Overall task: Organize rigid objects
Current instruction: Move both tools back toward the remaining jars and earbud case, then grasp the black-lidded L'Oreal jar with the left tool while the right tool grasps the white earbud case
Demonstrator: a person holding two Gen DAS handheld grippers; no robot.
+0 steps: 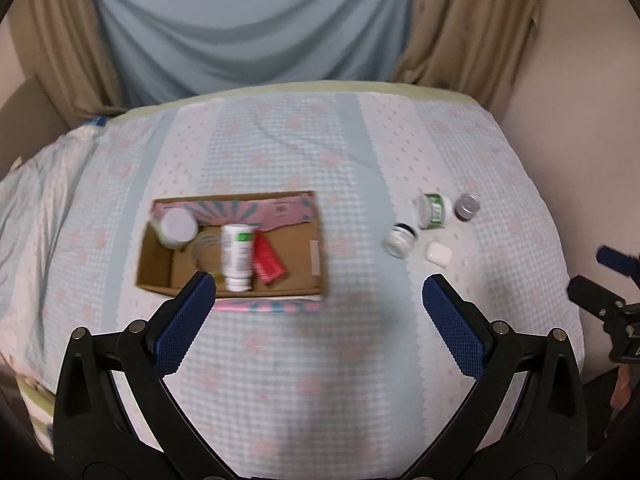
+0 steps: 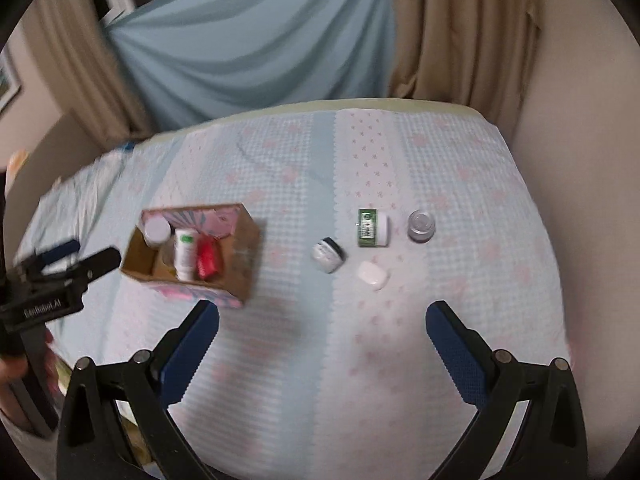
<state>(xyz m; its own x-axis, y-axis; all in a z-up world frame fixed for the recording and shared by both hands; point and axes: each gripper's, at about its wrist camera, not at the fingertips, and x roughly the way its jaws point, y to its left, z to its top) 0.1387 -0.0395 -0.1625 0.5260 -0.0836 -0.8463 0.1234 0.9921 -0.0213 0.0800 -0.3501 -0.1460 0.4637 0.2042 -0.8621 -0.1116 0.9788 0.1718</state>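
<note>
- Both the left claw (image 1: 319, 286) and the right claw (image 2: 322, 314) gape wide, holding nothing.
- 4 loose things lie on the bed (image 2: 280, 360), well right of the box (image 2: 240, 256).
- The small jar (image 2: 329, 255) nearest the box looks hard, light and smooth; judged best pinched across its sides.

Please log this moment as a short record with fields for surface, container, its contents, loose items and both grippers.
surface: bed with checked quilt
container: cardboard box, open top
in box: white bottle, red packet, white-lidded jar
loose items: green-labelled jar, dark-rimmed jar, clear-lidded jar, small white case
left gripper: open, empty
right gripper: open, empty
</note>
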